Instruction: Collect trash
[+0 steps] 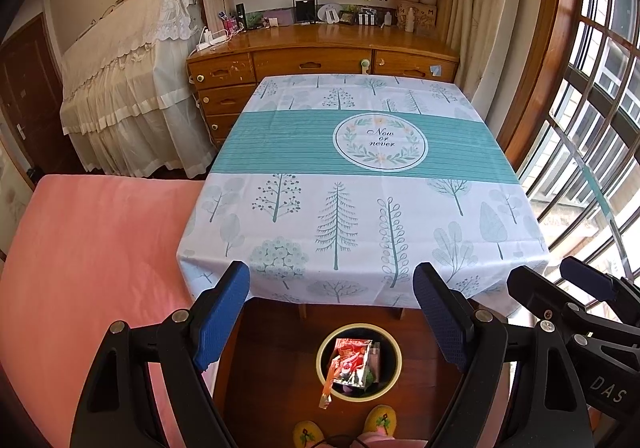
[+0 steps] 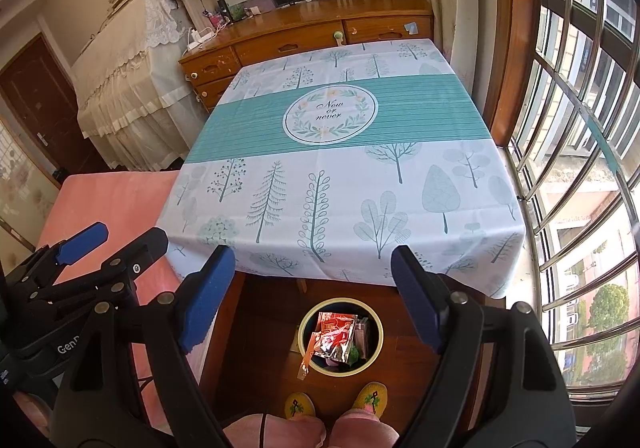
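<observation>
Both the left gripper (image 1: 332, 312) and right gripper (image 2: 314, 290) hang spread and empty above the bin (image 1: 359, 362) on the near floor, already filled with wrappers (image 1: 352, 362); the tablecloth (image 1: 360, 184) looks bare, so scanning for leftovers seems advisable.

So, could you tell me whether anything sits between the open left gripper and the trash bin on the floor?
Nothing visible does: the left gripper hangs open above the round yellow-rimmed bin of wrappers.
</observation>
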Demonstrator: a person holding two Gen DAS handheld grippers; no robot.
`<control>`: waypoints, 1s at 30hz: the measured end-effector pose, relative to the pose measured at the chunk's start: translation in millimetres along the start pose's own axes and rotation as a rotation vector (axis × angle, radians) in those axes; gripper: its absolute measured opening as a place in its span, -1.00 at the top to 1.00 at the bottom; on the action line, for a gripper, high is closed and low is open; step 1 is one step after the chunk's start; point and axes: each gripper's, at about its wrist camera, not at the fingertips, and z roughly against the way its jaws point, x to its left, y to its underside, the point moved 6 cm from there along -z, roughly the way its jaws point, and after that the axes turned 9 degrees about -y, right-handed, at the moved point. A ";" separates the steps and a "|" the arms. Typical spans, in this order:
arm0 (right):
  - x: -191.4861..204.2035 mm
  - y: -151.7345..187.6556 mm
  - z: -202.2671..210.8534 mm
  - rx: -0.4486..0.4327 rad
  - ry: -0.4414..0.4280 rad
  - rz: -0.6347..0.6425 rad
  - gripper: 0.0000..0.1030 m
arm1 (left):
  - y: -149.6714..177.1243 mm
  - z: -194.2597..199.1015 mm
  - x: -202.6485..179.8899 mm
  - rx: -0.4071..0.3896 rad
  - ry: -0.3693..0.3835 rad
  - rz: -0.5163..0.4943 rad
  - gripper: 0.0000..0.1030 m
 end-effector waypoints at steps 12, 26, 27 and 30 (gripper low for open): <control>-3.2 1.5 -2.9 0.002 0.002 -0.004 -0.52 | 8.8 -3.2 0.5 0.010 -0.004 0.001 -0.66; -6.0 2.6 -7.4 0.004 0.005 -0.006 -0.52 | 17.6 -8.5 3.0 0.022 -0.006 -0.001 -0.66; -6.4 5.2 -8.6 0.006 0.004 -0.005 -0.52 | 19.1 -8.7 3.7 0.023 -0.006 -0.001 -0.66; -9.5 12.8 -12.4 0.012 0.004 0.002 -0.52 | 19.9 -10.7 3.4 0.027 -0.003 -0.005 -0.66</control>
